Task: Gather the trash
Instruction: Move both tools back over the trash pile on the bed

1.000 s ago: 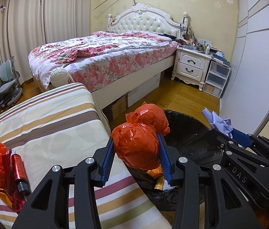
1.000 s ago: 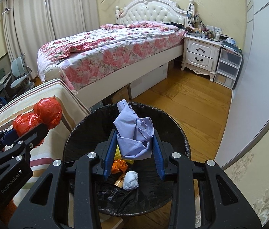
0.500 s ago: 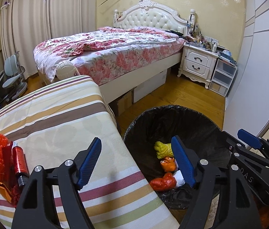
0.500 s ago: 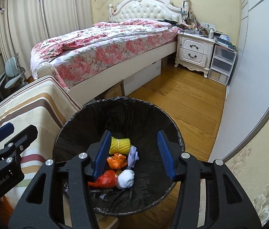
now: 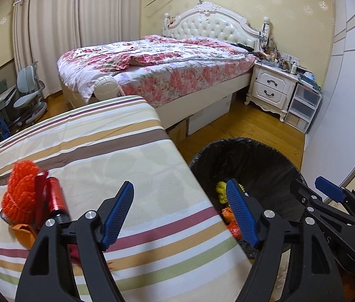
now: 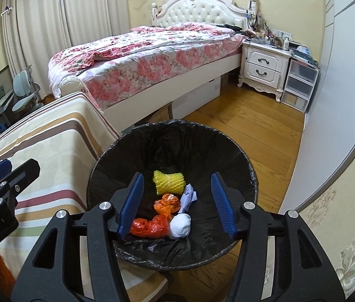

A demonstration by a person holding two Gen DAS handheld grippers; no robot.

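Above the black-lined trash bin [image 6: 237, 176], the right tongs [image 6: 177, 201] are opening with nothing between them, the left tongs [image 5: 180, 211] gape empty beside it, and orange bags [image 6: 152, 227] lie inside it.

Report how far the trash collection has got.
Done: the black-lined trash bin holds yellow foam netting, orange bags, a white wad and lilac paper. In hand: nothing; the left gripper is open, the right gripper's jaws are opening. Left: orange netting and a red cylinder on the striped cover.
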